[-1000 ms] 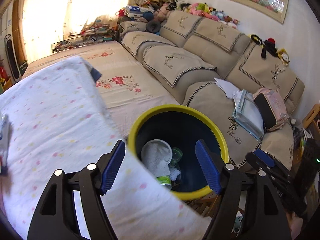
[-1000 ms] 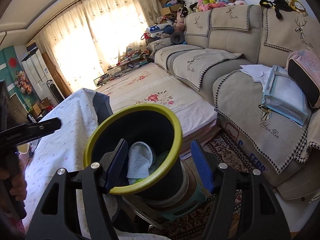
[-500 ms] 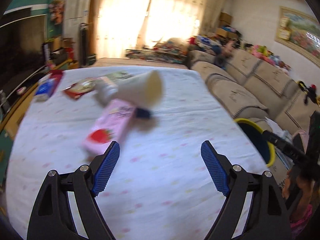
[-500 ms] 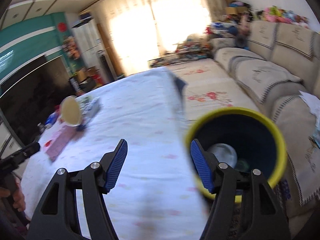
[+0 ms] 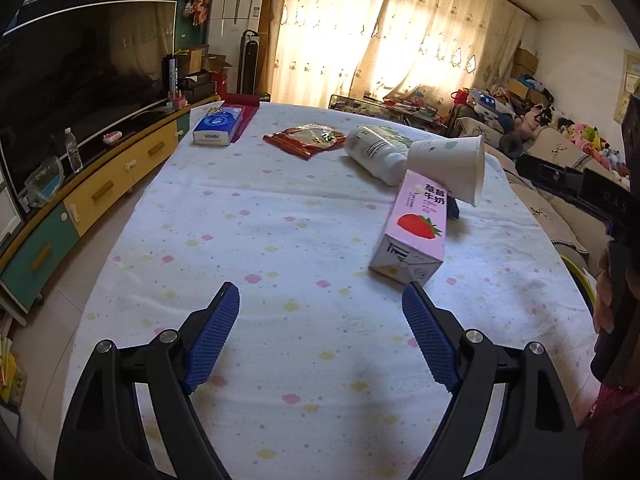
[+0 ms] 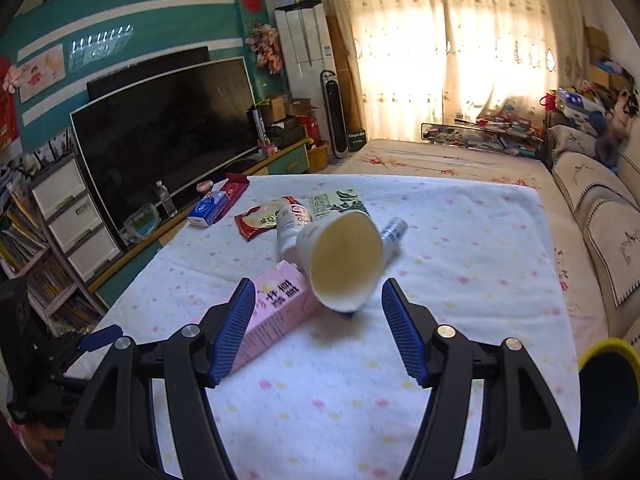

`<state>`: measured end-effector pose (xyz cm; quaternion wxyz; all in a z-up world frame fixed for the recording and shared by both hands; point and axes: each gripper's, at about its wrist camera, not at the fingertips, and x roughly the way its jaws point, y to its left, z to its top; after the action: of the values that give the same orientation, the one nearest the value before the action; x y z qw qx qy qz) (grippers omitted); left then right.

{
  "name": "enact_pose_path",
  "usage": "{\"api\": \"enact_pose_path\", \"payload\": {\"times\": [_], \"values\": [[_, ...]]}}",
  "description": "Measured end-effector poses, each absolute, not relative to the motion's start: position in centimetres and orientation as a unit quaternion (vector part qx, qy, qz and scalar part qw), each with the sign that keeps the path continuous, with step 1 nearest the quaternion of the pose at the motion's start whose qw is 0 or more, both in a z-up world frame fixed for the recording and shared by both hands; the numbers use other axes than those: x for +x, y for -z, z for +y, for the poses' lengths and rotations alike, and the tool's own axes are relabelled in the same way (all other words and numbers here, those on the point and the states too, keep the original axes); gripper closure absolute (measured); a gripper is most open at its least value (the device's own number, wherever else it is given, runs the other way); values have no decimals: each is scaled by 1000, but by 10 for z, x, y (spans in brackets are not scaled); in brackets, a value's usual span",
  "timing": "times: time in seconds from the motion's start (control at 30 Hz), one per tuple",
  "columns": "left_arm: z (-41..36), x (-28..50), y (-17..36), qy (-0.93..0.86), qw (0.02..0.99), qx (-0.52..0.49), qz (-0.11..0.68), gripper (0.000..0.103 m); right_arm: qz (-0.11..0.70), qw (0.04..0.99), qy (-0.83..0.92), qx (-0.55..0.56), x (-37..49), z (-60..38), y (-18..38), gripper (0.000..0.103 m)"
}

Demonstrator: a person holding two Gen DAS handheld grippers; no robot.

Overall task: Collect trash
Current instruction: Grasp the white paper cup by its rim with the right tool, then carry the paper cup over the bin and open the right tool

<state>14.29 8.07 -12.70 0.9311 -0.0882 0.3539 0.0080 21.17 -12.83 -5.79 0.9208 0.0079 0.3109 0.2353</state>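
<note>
Hovering over a table spread with a white cloth dotted in pastel spots, the left gripper has its blue-padded jaws standing wide apart with nothing between them, only bare cloth beneath. Ahead of it and to its right lies a pink strawberry milk carton on its side, its near end closest to the right-hand pad but not touching it. A white paper cup rests tipped over across the far end of the carton, its mouth turned toward the right edge of the table. Just behind the cup lies a white plastic bottle, also on its side, with a red snack wrapper flat on the cloth to its left and a blue tissue pack near the far left corner.

From the other side, the right gripper is aimed at the open mouth of the paper cup, which sits beyond and between its two pads; the jaws are parted and grip nothing. The milk carton runs past the left pad, partly hidden behind it. A yellow-rimmed bin shows at the lower right edge of this view, beside the table. A dark television stands along the wall to the left, and sunlit curtains fill the far end of the room.
</note>
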Motion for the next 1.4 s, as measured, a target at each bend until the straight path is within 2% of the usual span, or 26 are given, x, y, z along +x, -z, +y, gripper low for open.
{"api": "enact_pose_path", "payload": {"times": [0.13,0.4,0.47,0.5,0.9,1.13,1.27,1.4], "values": [[88,147,139,-9,926,-101,364,21,337,911,-236,-2,243,-102,67,54],[96,153,145,3,917,-139,374,21,355,903,-240,19,275,-79,76,70],[96,155,147,1,915,-141,378,21,358,903,-238,23,280,-77,78,93],[95,155,148,-2,914,-140,381,21,358,903,-238,25,280,-77,78,98],[98,161,155,-1,911,-145,385,21,297,923,-236,59,228,-111,42,100],[98,162,156,1,911,-144,386,20,252,954,-135,90,175,-196,34,100],[98,162,156,1,911,-146,385,19,259,962,-27,87,160,-262,47,100],[96,163,157,0,911,-142,387,19,303,945,71,97,157,-329,78,98]]}}
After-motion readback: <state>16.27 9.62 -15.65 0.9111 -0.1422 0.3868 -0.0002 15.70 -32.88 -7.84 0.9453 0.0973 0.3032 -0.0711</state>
